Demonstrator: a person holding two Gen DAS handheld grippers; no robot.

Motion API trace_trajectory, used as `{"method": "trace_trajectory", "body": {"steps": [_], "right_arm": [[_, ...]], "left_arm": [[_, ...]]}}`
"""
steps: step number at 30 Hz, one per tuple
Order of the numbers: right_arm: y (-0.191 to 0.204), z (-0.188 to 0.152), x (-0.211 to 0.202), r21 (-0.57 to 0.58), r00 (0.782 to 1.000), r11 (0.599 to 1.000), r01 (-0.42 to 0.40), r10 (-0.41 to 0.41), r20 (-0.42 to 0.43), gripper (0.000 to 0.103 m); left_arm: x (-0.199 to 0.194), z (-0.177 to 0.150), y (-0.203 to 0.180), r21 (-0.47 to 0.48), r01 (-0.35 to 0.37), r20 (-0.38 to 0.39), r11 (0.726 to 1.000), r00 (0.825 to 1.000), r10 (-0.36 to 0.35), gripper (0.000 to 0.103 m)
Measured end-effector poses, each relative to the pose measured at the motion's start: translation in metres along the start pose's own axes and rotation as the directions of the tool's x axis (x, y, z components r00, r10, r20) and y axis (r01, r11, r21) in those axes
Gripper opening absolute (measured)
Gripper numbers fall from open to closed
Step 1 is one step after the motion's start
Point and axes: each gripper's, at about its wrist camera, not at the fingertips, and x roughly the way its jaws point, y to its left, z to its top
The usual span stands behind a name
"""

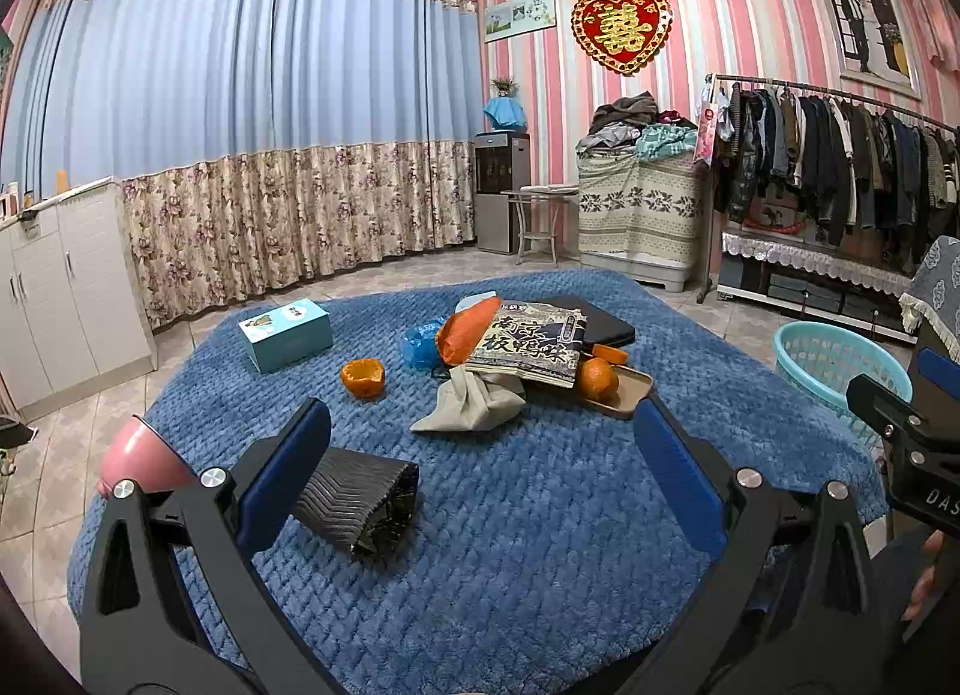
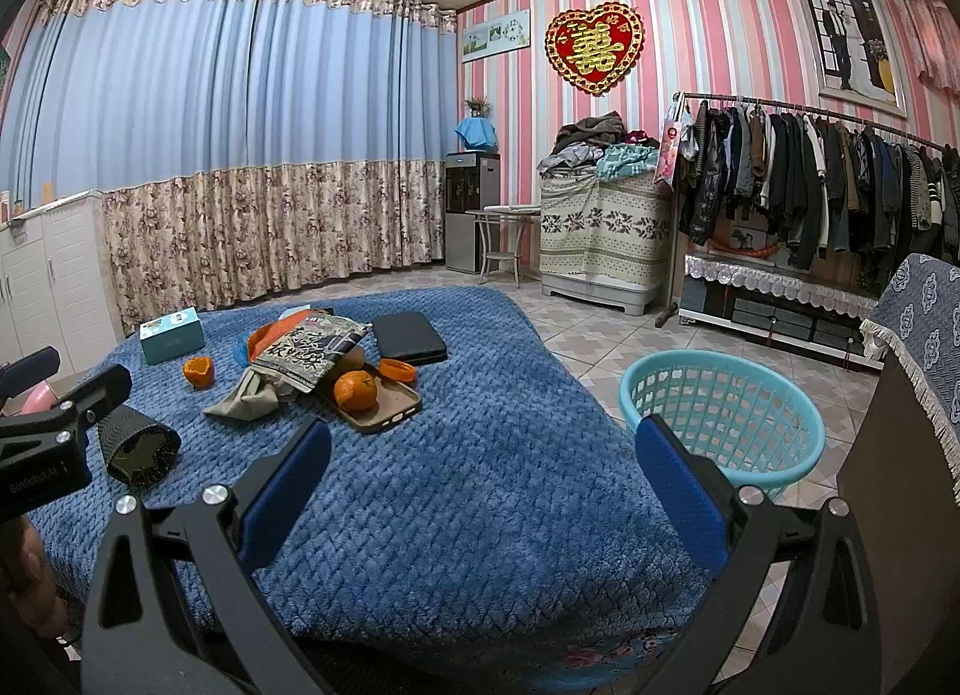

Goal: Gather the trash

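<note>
On the blue blanket (image 1: 528, 515) lies a heap of trash: a printed snack bag (image 1: 531, 338), an orange wrapper (image 1: 465, 329), a blue plastic bag (image 1: 420, 344), a crumpled beige cloth (image 1: 474, 401) and an empty orange peel (image 1: 363, 377). A black ribbed paper cup (image 1: 360, 497) lies on its side just ahead of my left gripper (image 1: 480, 437), which is open and empty. My right gripper (image 2: 483, 455) is open too, hovering over the blanket (image 2: 456, 491) beside the turquoise basket (image 2: 720, 413). The same heap, with the snack bag (image 2: 306, 356), is left of it.
A whole orange (image 1: 597, 377) sits on a brown phone case (image 1: 624, 392); a black tablet case (image 1: 606, 323) and a teal box (image 1: 287, 334) lie farther back. A pink cup (image 1: 141, 455) is at the left edge. The basket (image 1: 834, 365) stands on the tiled floor.
</note>
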Motion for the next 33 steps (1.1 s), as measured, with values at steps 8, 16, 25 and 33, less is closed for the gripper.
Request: {"method": "trace_trajectory", "body": {"steps": [8,16,25,33], "right_arm": [[0.0,-0.0001,0.0001,-0.001,1.0,1.0,0.001,-0.001,0.001,0.099],[0.0002,-0.0002,0.0003,-0.001,1.0,1.0,0.0,0.0,0.001,0.099],[0.0006,-0.0008,0.0009,-0.003,1.0,1.0,0.001,-0.001,0.002,0.099],[0.0005,-0.0009,0.0012,-0.002,1.0,1.0,0.0,0.0,0.001,0.099]], "left_arm": [[0.0029,-0.0044,0.0005,0.0,-0.001,0.002,1.0,1.0,0.001,0.098],[0.0037,-0.0051,0.0006,0.001,-0.001,0.001,1.0,1.0,0.001,0.098],[0.004,-0.0056,0.0006,0.0,-0.002,0.001,1.0,1.0,0.002,0.098],[0.0037,-0.0051,0.0004,0.001,-0.002,0.001,1.0,1.0,0.002,0.098]]}}
